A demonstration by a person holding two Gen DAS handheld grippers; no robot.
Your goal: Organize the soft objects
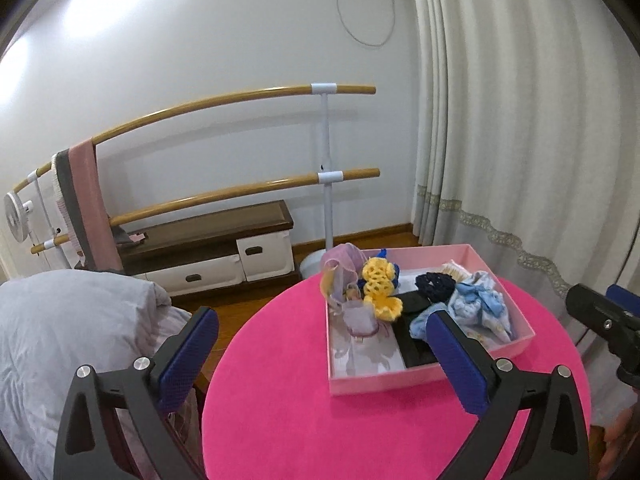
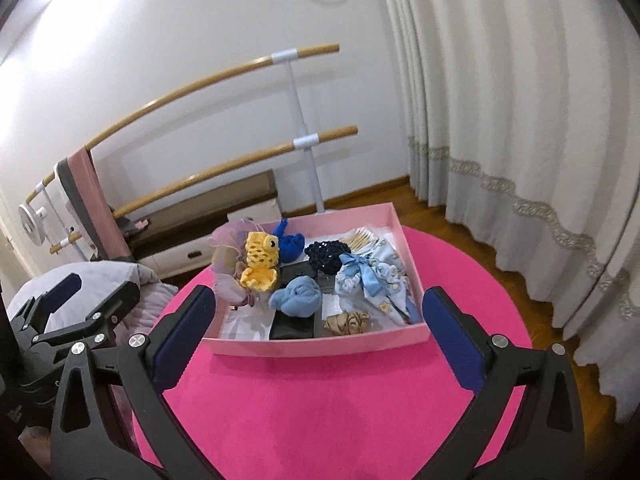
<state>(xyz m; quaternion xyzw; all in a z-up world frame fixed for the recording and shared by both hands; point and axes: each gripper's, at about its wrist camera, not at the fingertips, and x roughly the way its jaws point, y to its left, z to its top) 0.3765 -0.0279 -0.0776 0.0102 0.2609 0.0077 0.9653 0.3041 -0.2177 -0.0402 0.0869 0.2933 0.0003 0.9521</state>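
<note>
While both hand-held grippers hang spread wide and holding nothing above a round pink table (image 2: 320, 408), a shallow pink box (image 2: 316, 346) of soft accessories sits on the table straight ahead of the right gripper (image 2: 320, 336), framed between its blue-padded fingers (image 2: 188, 332). Inside, toward that gripper's left, a yellow crochet piece (image 2: 260, 266) with a small dark eye rests against a gauzy lilac pouch (image 2: 228, 256) that rises over the box's left wall. Beyond the yellow piece lies a bright blue knit item (image 2: 290, 244), with a navy crochet net (image 2: 322, 256) just to its right and a bundle of cotton swabs (image 2: 362, 237) at the far right corner. Nearer the gripper, a light blue twisted cloth (image 2: 296, 295) lies beside a pale printed fabric pouch (image 2: 384, 284) tied with a blue satin bow (image 2: 366, 276); a tan satin scrunchie (image 2: 347, 322) sits against the near wall, next to a flat black piece (image 2: 292, 326). From the left gripper (image 1: 322, 354), the box (image 1: 400, 382) lies ahead and to the right, its right finger (image 1: 460, 364) overlapping the near wall. A cream curtain (image 2: 500, 100) hangs to the right and wooden barre rails (image 2: 208, 84) cross the white wall beyond
</note>
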